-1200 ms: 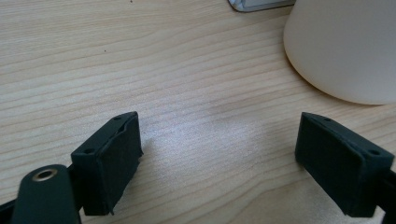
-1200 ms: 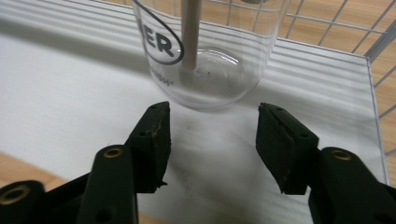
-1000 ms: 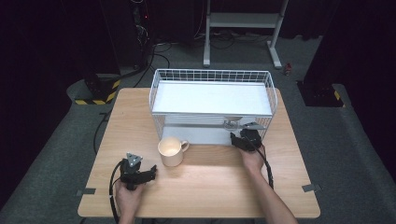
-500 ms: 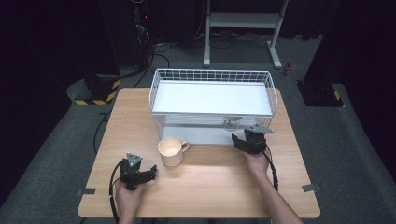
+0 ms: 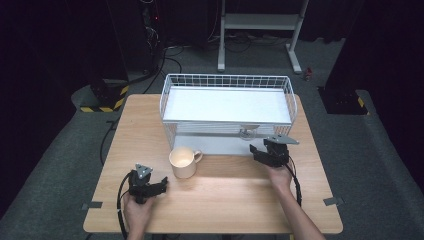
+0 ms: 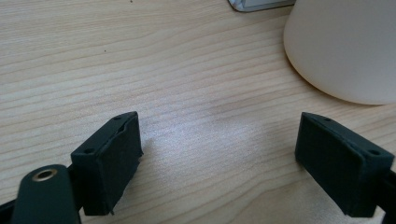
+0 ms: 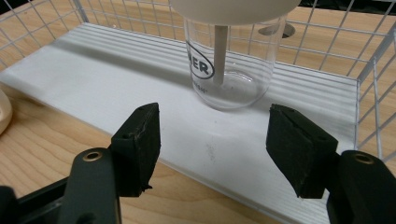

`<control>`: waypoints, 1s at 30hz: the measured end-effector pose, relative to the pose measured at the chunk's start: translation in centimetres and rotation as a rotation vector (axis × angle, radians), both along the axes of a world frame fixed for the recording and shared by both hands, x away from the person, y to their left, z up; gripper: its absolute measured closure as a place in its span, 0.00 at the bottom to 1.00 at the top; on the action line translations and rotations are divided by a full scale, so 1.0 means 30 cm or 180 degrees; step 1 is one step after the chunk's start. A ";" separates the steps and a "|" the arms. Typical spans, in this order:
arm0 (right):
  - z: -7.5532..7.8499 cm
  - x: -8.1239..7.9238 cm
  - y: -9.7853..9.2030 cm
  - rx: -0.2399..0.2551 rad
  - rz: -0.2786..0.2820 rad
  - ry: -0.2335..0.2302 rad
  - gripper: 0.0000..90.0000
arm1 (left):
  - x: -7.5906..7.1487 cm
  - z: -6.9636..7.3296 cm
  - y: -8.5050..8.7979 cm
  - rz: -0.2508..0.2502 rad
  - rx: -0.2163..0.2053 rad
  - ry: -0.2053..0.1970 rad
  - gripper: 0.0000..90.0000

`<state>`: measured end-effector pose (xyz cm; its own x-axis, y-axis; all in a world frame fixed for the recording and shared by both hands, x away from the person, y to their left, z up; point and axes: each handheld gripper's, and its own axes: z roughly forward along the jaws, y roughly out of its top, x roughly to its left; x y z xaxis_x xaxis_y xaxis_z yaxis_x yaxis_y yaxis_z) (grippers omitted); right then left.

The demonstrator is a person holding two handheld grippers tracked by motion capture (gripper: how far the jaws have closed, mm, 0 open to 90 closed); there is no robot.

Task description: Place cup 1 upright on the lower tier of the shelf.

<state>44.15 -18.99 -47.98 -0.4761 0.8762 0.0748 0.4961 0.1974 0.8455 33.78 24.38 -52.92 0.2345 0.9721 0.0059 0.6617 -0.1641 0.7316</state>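
Right tongs (image 7: 212, 144) just opening, black blocky pads, clear cylindrical glass (image 7: 231, 60) beyond

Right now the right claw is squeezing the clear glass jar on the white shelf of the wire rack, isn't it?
Not quite. The right claw is not squeezing the clear glass jar: its jaws have just been opening and stand apart with nothing between them, the jar a little beyond their tips. The right gripper view shows this. The jar does stand on the white shelf of the wire rack.
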 end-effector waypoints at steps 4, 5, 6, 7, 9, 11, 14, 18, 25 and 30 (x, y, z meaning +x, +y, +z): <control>0.000 -0.019 -0.010 0.0012 -0.0007 -0.0051 0.40 | 0.000 0.000 0.000 0.0000 -0.0001 0.0001 0.17; 0.002 -0.024 -0.011 0.0025 -0.0013 -0.0049 0.40 | 0.000 0.000 0.000 0.0001 -0.0001 0.0001 0.17; 0.004 -0.026 -0.014 0.0027 -0.0003 -0.0075 0.40 | 0.000 0.000 0.000 0.0000 -0.0001 0.0000 0.17; 0.006 -0.030 -0.016 0.0034 0.0004 -0.0077 0.40 | 0.000 0.000 0.000 0.0001 0.0000 0.0001 0.17; 0.012 -0.036 -0.019 0.0033 0.0017 -0.0100 0.40 | 0.000 0.000 0.000 0.0000 0.0000 0.0001 0.17; 0.015 -0.043 -0.022 0.0039 0.0017 -0.0117 0.40 | 0.000 0.000 0.000 0.0001 -0.0001 0.0001 0.17; 0.018 -0.052 -0.027 0.0057 0.0030 -0.0134 0.40 | 0.000 0.000 0.000 0.0001 -0.0001 0.0001 0.17; 0.022 -0.061 -0.032 0.0069 0.0048 -0.0145 0.40 | 0.000 0.000 0.000 0.0000 0.0000 0.0002 0.17; 0.029 -0.081 -0.046 0.0159 0.0039 -0.0181 0.41 | 0.000 0.000 0.000 0.0001 -0.0001 0.0001 0.17; 0.032 -0.096 -0.062 0.0220 0.0045 -0.0193 0.40 | 0.000 0.000 0.000 0.0000 0.0000 0.0001 0.17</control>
<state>41.28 -20.84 -47.03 -0.4939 0.8631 0.1054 0.4411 0.1443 0.8858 33.78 24.38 -52.92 0.2344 0.9721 0.0058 0.6619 -0.1640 0.7314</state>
